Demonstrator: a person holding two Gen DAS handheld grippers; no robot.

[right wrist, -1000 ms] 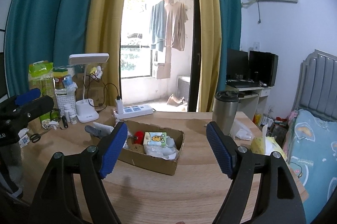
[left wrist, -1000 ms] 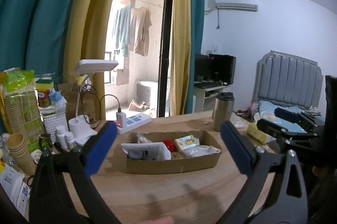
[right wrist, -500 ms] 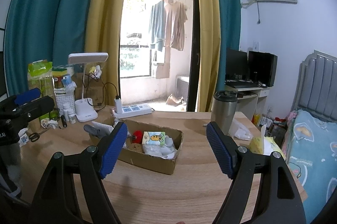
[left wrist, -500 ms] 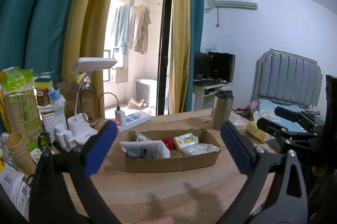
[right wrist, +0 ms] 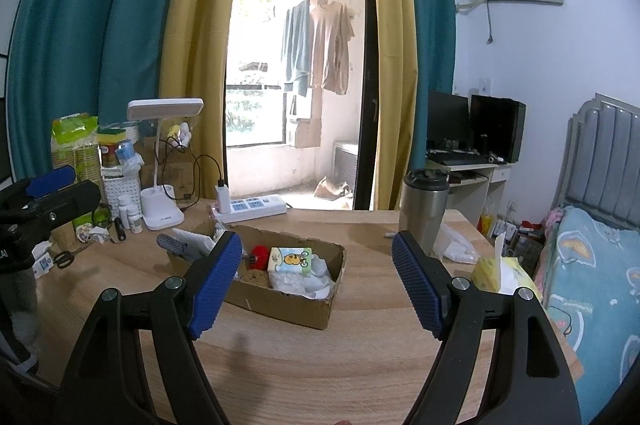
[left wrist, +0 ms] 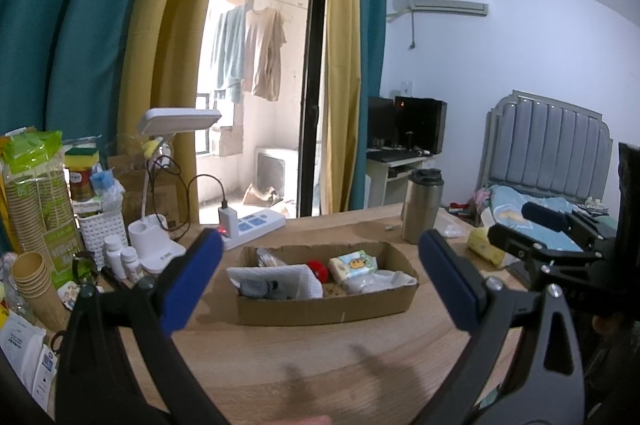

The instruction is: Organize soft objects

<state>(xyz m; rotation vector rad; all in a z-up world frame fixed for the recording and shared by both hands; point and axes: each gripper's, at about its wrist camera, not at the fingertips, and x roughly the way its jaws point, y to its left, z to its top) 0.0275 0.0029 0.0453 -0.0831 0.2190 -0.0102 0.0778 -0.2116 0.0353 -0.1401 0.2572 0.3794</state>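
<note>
Both tools released, nothing between the fingers. Left tool (left wrist: 320, 275) hovers above the table (left wrist: 320, 365), jaws spread wide and framing the cardboard box (left wrist: 326, 307) from the near side, not touching it. Right tool (right wrist: 318, 285) likewise spread, above the table, box just ahead and slightly left of centre; its left blue pad (right wrist: 216, 285) overlaps the box's left end in view, contact can't be confirmed. Box sits mid-table, long side toward the left camera. Contents, seen from the left wrist: white cloth (left wrist: 280, 279) with a grey sock-like piece (left wrist: 260, 288) at the left end, red soft item (left wrist: 319, 270) in the middle, tissue pack with a yellow cartoon print (left wrist: 353, 265) right of it, crumpled white plastic (left wrist: 380, 281) at the right end. A brownish sponge-like piece (right wrist: 256, 275) lies under the red item in the right wrist view. Steel tumbler (left wrist: 422, 211) stands upright behind the box's right end, apart from it. Yellow tissue pack (right wrist: 502, 271) lies at the table's right edge, well apart from the box. Power strip (left wrist: 256, 225) behind the box, white desk lamp (left wrist: 176, 121) and clutter of paper cups (left wrist: 34, 283) and bottles on the left side. Right tool also shows at the right edge of the left wrist view.
</note>
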